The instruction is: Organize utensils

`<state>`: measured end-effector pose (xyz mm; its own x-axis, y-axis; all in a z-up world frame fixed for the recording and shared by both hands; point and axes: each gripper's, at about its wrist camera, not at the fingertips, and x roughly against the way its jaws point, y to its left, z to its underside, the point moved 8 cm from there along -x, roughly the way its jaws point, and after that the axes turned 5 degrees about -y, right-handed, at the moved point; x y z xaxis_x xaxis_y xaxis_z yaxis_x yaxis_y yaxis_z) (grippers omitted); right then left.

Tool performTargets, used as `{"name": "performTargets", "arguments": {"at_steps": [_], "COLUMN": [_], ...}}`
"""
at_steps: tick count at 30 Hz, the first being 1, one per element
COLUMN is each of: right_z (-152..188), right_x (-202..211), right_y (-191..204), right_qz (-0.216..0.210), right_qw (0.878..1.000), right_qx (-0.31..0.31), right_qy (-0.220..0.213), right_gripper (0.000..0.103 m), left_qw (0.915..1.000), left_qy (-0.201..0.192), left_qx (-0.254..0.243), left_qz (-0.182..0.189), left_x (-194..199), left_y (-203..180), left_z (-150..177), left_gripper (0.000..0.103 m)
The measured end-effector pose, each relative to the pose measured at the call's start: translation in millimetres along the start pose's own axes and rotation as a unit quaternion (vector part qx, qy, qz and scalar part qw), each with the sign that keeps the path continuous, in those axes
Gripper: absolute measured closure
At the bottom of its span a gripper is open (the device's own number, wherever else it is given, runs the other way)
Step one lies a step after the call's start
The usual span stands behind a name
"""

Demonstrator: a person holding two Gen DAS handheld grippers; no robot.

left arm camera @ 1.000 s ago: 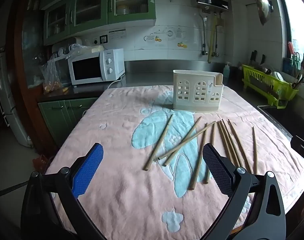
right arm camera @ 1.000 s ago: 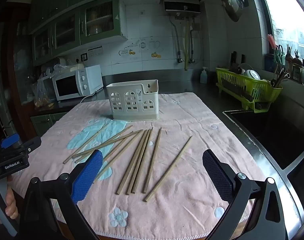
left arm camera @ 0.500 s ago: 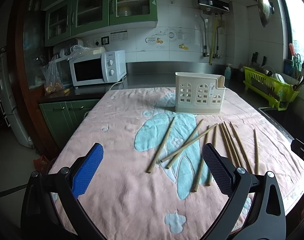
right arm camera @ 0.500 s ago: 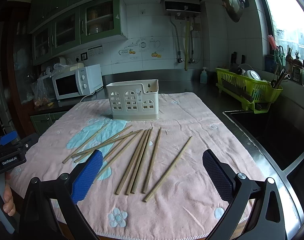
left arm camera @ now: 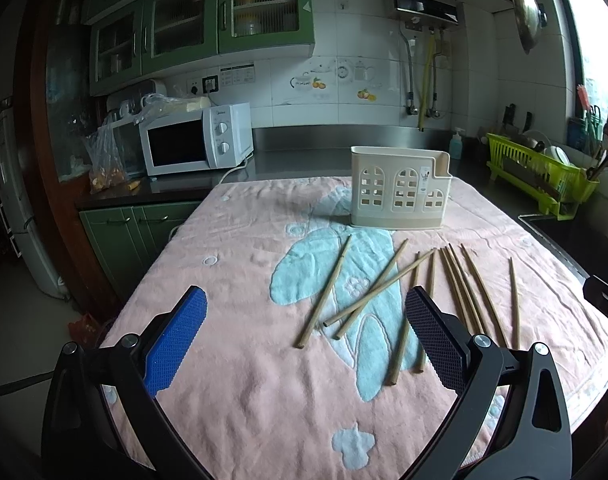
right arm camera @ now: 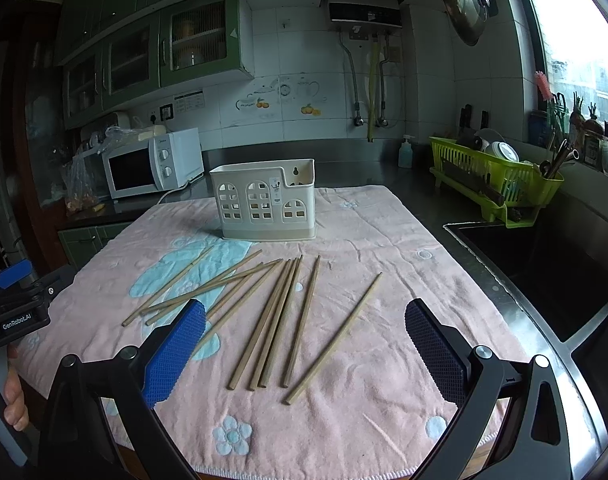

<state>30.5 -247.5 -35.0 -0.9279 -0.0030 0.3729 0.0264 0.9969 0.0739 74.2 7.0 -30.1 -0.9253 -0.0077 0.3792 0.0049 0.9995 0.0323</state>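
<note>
**Right wrist view: chopsticks loose on the towel, holder not yet filled**

Right wrist view shows the right gripper (right arm camera: 304, 344) with its jaws spread wide and nothing between them, hovering above the near edge of a pink towel (right arm camera: 403, 248) that covers the counter. About ten wooden chopsticks (right arm camera: 280, 316) lie scattered flat on the towel, some side by side, some crossing at the left of the group; one chopstick (right arm camera: 335, 336) lies apart to the right. Behind them, further along the towel, a cream plastic holder (right arm camera: 264, 204) stands upright with cut-out windows in its front wall. No chopstick tip shows above its rim, and through the windows nothing can be made out inside.

Left wrist view shows the left gripper (left arm camera: 304, 340), likewise wide open and holding nothing, above the towel (left arm camera: 232, 264) on the left of the same spread of chopsticks (left arm camera: 383, 288). The holder (left arm camera: 399, 196) stands well beyond them. A microwave (left arm camera: 196, 140) sits on the counter to the left and a green dish rack (left arm camera: 539, 172) to the right.

Progress, as judged from these views: the task appears to be at its very start. Every visible chopstick is on the towel and none is gripped. What remains is presumably to gather them all and stand them in the holder.
</note>
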Motion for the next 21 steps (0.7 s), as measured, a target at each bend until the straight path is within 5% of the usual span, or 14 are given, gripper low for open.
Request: {"name": "performTargets", "arguments": {"at_steps": [21], "right_z": [1.2], "right_x": [-3.3], "right_y": [-3.0], "right_qz": [0.004], "right_qw": [1.000], "right_qx": [0.000], "right_qy": [0.000], "right_gripper": [0.006], "left_qw": [1.0000], "left_qy": [0.001], "left_qx": [-0.004], "left_qz": [0.002], "left_x": [-9.2], "left_y": [1.3], "left_z": [3.7], "left_gripper": [0.005]}}
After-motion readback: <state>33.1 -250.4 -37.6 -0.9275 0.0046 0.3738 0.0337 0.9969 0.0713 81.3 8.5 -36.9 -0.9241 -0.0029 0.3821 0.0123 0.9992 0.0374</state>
